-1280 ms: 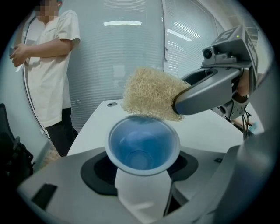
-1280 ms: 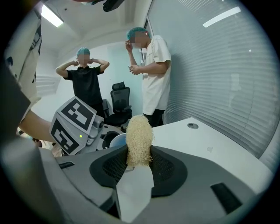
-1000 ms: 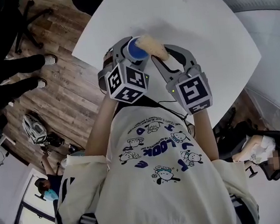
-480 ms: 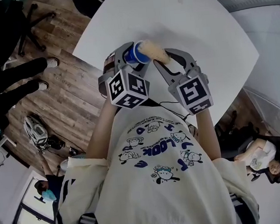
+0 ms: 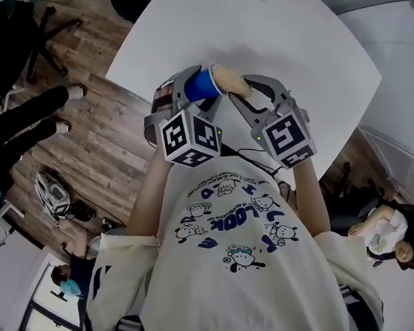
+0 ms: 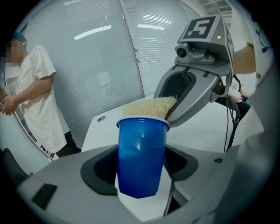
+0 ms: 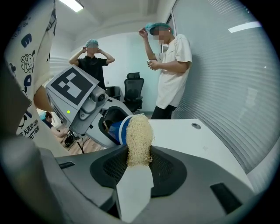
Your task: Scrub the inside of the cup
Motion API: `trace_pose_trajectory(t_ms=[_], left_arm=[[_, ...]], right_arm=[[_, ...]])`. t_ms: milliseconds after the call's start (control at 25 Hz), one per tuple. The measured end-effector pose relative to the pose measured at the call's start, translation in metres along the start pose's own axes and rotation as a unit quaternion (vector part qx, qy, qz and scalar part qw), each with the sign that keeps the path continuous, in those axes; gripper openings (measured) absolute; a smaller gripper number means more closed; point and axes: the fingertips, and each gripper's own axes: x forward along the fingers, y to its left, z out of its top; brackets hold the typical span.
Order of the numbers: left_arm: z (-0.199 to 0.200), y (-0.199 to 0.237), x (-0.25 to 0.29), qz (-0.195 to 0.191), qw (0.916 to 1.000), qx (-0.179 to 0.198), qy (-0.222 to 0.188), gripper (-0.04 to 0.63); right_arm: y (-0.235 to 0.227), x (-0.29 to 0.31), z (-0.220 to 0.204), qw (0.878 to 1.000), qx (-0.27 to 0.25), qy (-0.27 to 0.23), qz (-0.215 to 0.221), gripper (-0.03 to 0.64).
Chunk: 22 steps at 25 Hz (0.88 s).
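Cup (image 6: 142, 153) clamped in left hand-held gripper (image 6: 142, 168); right hand-held gripper (image 7: 139, 158) pinches loofah (image 7: 139, 131) at rim.

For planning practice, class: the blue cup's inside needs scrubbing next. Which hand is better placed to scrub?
Right. The right gripper grips the scrubber, whose tip sits at the mouth of the cup; the left gripper clamps that cup, so it probably should only steady it.

The cup (image 6: 142, 157) is blue, the scrubber (image 7: 139, 140) straw-tan (table (image 5: 289, 37) white).
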Motion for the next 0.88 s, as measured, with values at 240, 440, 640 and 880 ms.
trace_pose_trajectory(t_ms=[240,440,640,880], left_arm=[[-0.001,-0.010,-0.006,0.002,0.9997,0.025,-0.001,0.328],[-0.006,-0.009,-0.010,0.006,0.9993,0.036,-0.001,0.328],[-0.008,-0.009,-0.014,0.018,0.9982,0.056,0.006,0.328],[-0.001,-0.017,-0.021,0.017,0.9964,0.082,0.005,0.328]], right_arm=[[0.010,-0.006,-0.006,1.000,0.001,-0.002,0.023,0.129],[0.012,-0.007,-0.002,1.000,0.000,-0.001,0.030,0.129],[0.011,-0.015,-0.001,1.000,-0.018,0.001,0.023,0.129],[0.025,-0.022,-0.010,0.996,-0.060,0.030,0.064,0.129]])
